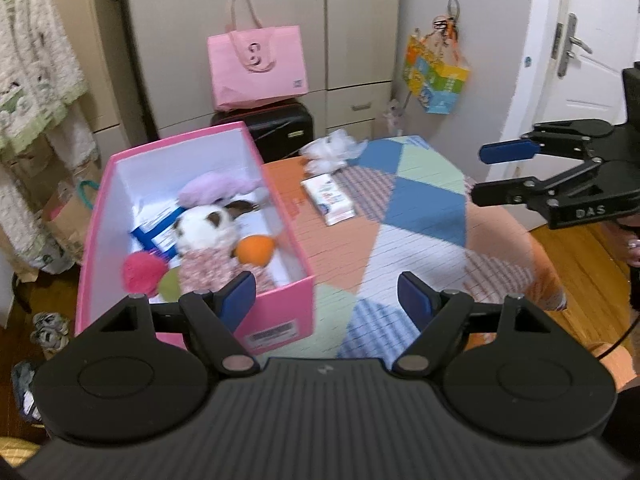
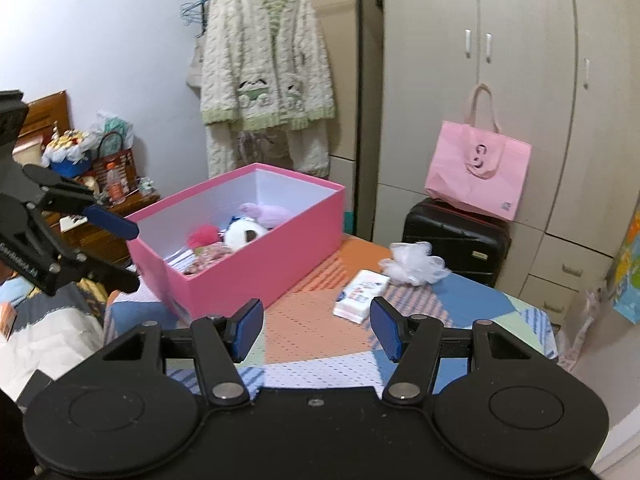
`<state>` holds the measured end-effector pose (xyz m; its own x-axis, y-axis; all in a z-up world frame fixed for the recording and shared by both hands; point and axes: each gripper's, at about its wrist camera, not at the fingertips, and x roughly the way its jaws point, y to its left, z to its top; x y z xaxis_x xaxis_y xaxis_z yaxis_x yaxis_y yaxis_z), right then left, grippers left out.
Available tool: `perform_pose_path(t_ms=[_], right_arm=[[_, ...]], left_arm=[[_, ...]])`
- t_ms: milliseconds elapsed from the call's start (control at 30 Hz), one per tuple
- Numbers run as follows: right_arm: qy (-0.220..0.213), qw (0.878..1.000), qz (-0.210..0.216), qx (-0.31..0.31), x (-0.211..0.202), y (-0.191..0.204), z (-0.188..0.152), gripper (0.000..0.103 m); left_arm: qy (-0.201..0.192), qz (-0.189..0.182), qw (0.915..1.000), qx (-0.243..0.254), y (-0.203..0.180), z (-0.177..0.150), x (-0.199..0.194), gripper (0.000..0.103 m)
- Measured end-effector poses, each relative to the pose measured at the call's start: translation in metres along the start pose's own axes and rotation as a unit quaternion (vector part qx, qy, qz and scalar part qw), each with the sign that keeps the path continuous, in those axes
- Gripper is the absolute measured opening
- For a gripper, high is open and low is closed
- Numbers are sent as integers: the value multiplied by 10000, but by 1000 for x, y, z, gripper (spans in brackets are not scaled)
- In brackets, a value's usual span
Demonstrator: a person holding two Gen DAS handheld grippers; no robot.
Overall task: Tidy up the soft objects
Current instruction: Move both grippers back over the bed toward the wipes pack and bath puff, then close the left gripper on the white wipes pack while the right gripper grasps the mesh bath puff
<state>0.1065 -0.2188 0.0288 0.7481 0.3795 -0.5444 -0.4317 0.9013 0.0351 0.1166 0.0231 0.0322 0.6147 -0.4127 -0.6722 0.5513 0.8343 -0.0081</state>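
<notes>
Left wrist view has the pink box [image 1: 192, 236] sitting left of centre on the patchwork cloth [image 1: 420, 240], and it's already loaded with soft stuff: a white plush dog [image 1: 204, 226], a lilac plush [image 1: 212, 190], a pink pom ball [image 1: 144, 272] and an orange one [image 1: 256, 250]. Makes sense as the collection bin, since its open top faces up and it's close to both hands.

What's left outside, I'd guess, is the white mesh puff [image 1: 330, 152] near the upper middle of the frame, right at the far edge of the cloth, with a tissue pack [image 1: 330, 200] just beside it, a bit nearer the camera.

Left gripper [image 1: 326, 300] has its jaws apart with nothing between them, hanging over the near corner of the box. Right gripper [image 2: 316, 328] is likewise spread and empty, and in its own view it's aimed toward the tissue pack and puff at centre right, so it looks like the one lined up to fetch next.

Puff is floppy netting, so a pinch through the middle probably holds best
</notes>
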Motion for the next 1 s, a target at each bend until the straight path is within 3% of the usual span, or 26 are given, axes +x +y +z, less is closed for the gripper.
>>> perform_pose_path(t_ms=[367, 733, 867, 1000], right_arm=[[-337, 9982, -486, -54, 9, -45, -5, 65], [-676, 9975, -129, 152, 35, -89, 15, 65], [-684, 9975, -19, 162, 51, -102, 21, 65], [-637, 9978, 12, 182, 69, -111, 25, 65]], left_arm=[[-425, 106, 9988, -202, -25, 31, 40, 78], [-894, 124, 9938, -643, -43, 48, 86, 77], [-1203, 470, 9904, -502, -53, 53, 105, 77], [-1089, 397, 9915, -584, -54, 58, 134, 77]])
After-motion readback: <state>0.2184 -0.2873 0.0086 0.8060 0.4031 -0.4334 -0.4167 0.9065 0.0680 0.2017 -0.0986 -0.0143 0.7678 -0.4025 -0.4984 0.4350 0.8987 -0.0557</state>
